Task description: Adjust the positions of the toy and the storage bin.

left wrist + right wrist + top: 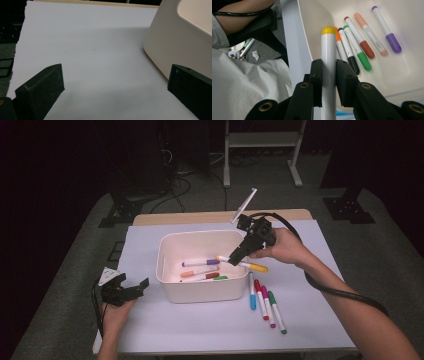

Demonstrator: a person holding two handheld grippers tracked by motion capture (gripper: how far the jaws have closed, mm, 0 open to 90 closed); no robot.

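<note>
Right gripper (329, 75) clamps the yellow marker (328, 52), held above the white bin's (200, 295) right rim. Left gripper (131, 290) rests on the table (150, 330) left of the bin, jaws wide and empty.

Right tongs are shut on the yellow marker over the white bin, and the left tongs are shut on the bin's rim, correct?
Not quite. The left tongs are open and hold nothing; the left gripper view shows bare paper between the jaws, with the bin off to one side. The rest stands: the right tongs are shut on the yellow marker over the bin.
</note>
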